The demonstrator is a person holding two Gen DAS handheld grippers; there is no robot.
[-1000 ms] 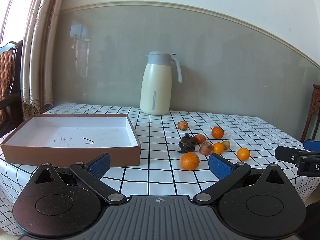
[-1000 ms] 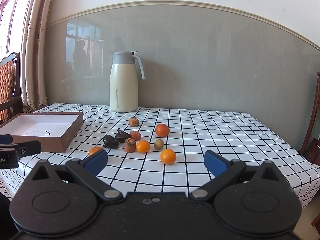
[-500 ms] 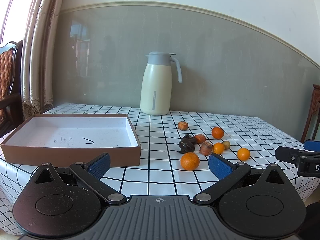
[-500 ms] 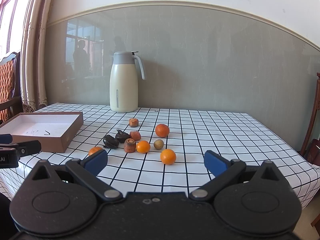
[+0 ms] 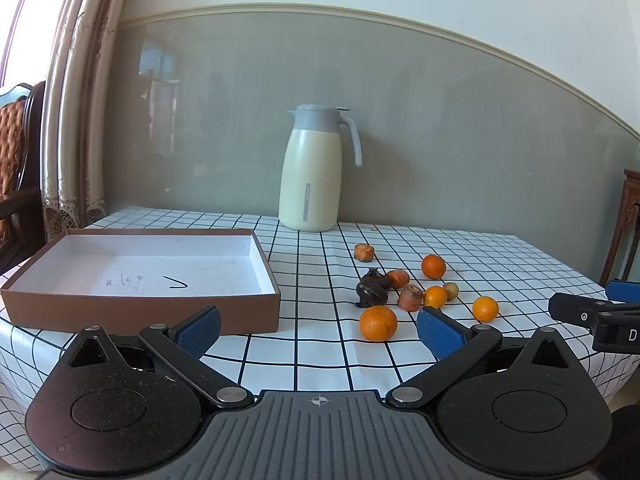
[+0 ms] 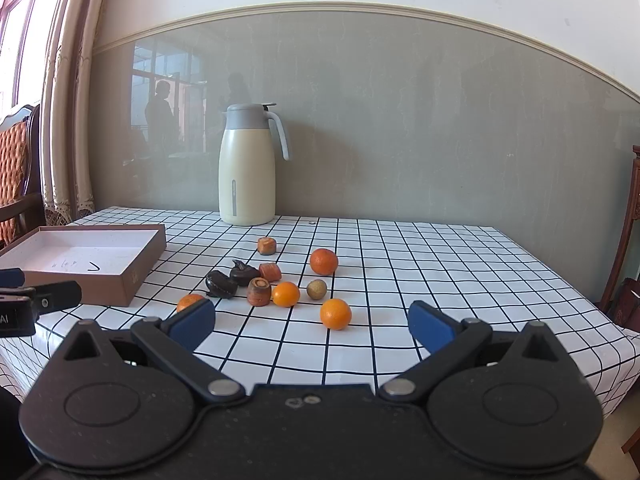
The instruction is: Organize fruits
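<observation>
Several fruits lie loose on the checked tablecloth: oranges [image 5: 378, 323] [image 6: 335, 313], a small greenish one [image 6: 317, 289], brown pieces [image 6: 259, 291] and dark shrivelled ones [image 5: 372, 290]. A shallow brown box [image 5: 140, 312] with a white inside stands to their left, with nothing in it. My left gripper [image 5: 318, 330] hovers open near the table's front edge, short of the nearest orange. My right gripper [image 6: 311, 322] is open too, just in front of the fruit cluster. Each gripper's tip shows at the edge of the other's view.
A cream thermos jug [image 5: 312, 176] with a grey lid stands at the back by the grey wall. Wooden chairs sit at the far left [image 5: 16, 168] and far right [image 5: 628, 216]. A curtain [image 5: 80, 100] hangs at the back left.
</observation>
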